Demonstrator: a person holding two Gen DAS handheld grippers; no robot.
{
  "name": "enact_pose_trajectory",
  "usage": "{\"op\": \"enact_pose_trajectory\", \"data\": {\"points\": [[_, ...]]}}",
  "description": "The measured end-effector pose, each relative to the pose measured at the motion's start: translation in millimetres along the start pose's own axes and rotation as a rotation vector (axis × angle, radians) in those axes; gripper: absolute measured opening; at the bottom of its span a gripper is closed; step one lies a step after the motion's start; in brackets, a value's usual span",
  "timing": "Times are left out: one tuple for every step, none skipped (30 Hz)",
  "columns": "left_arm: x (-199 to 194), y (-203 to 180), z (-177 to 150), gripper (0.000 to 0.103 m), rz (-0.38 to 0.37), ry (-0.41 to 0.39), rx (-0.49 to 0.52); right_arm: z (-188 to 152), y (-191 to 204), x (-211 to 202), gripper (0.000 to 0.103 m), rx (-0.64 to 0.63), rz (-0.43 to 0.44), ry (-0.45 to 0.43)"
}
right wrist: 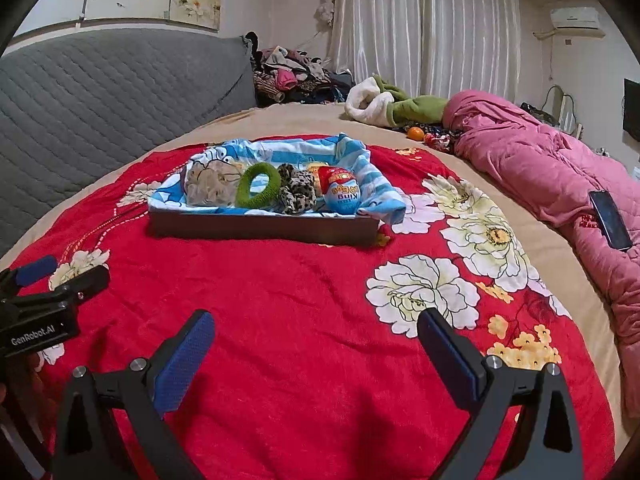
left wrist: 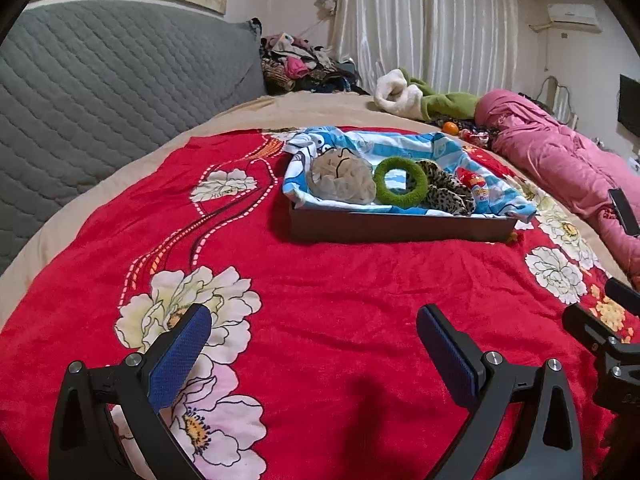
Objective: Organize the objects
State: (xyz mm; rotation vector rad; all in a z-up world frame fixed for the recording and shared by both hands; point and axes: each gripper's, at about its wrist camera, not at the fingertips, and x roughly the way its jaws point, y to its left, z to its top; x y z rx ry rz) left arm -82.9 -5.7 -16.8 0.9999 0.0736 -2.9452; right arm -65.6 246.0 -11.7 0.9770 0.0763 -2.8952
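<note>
A dark brown tray (left wrist: pixel 400 226) (right wrist: pixel 260 228) lined with a blue-and-white cartoon cloth (left wrist: pixel 400 144) (right wrist: pixel 304 148) stands on the red flowered blanket. In it lie a beige mesh bath puff (left wrist: pixel 342 180) (right wrist: pixel 210 184), a green fuzzy ring (left wrist: pixel 400 198) (right wrist: pixel 244 200), a leopard-print scrunchie (left wrist: pixel 444 192) (right wrist: pixel 298 192) and a red-and-blue toy egg (left wrist: pixel 474 188) (right wrist: pixel 340 192). My left gripper (left wrist: pixel 314 334) is open and empty, low over the blanket in front of the tray. My right gripper (right wrist: pixel 316 336) is open and empty, likewise in front of the tray.
The red blanket (left wrist: pixel 320 280) (right wrist: pixel 280 288) covers a bed with a grey quilted headboard (left wrist: pixel 100 92). A pink quilt (right wrist: pixel 560 168) with a phone (right wrist: pixel 610 220) on it lies at right. An orange (right wrist: pixel 416 133), green-white clothing (right wrist: pixel 384 106) and a clothes pile (right wrist: pixel 296 72) sit behind.
</note>
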Motion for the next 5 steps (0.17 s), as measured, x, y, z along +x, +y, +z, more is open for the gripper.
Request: {"op": "enact_pose_trajectory", "data": {"points": [[0.6, 0.0, -0.5, 0.102, -0.005, -0.001, -0.002, -0.8, -0.4, 0.6, 0.102, 0.003, 0.0, 0.001], [1.3, 0.0, -0.9, 0.102, -0.002, 0.0, -0.004, -1.9, -0.6, 1.8, 0.102, 0.005, 0.0, 0.003], [1.9, 0.3, -1.3, 0.102, -0.004, 0.001, -0.005, -2.7, -1.1, 2.8, 0.102, 0.006, 0.0, 0.005], [2.8, 0.2, -1.8, 0.102, -0.003, 0.004, -0.004, -3.3, -1.3, 3.6, 0.102, 0.006, 0.0, 0.008], [3.5, 0.3, -2.2, 0.102, 0.003, 0.008, -0.004, -4.0, -1.3, 4.1, 0.102, 0.006, 0.0, 0.01]]}}
